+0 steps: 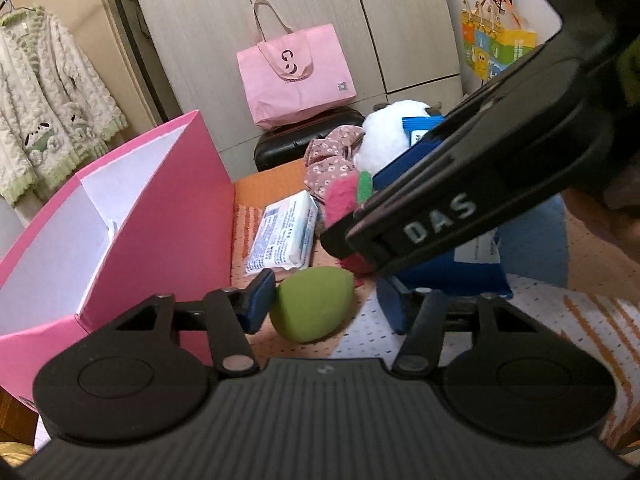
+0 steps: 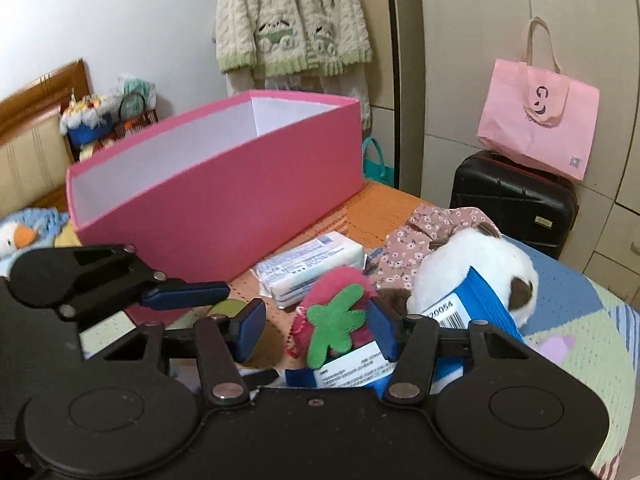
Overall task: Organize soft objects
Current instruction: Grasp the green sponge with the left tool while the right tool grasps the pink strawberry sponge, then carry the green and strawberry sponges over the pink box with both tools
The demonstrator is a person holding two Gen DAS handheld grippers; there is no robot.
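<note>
Green and egg-shaped, a soft sponge [image 1: 314,306] sits between the left gripper [image 1: 332,304]'s jaws: the left blue pad meets its side, the right pad stands clear, so nothing is gripped. The right gripper [image 2: 316,330]'s jaws straddle a pink plush strawberry [image 2: 332,320] with a green felt leaf; the right pad looks to be against it, though I cannot be sure, and the left pad is apart from it, so these jaws too are open. Both toys lie on the bed's patterned cover [image 2: 580,320], just beside a blue packet [image 2: 486,306] with a barcode label. Past the strawberry lie a wrapped white tissue pack [image 2: 316,266], a floral cloth [image 2: 412,240] and a white plush toy [image 2: 476,268]. An open pink box [image 2: 224,200], its inside white, stands along the bed's far left side. Beyond the bed are a black suitcase [image 2: 512,200] with a pink tote bag [image 2: 536,128] on top.
</note>
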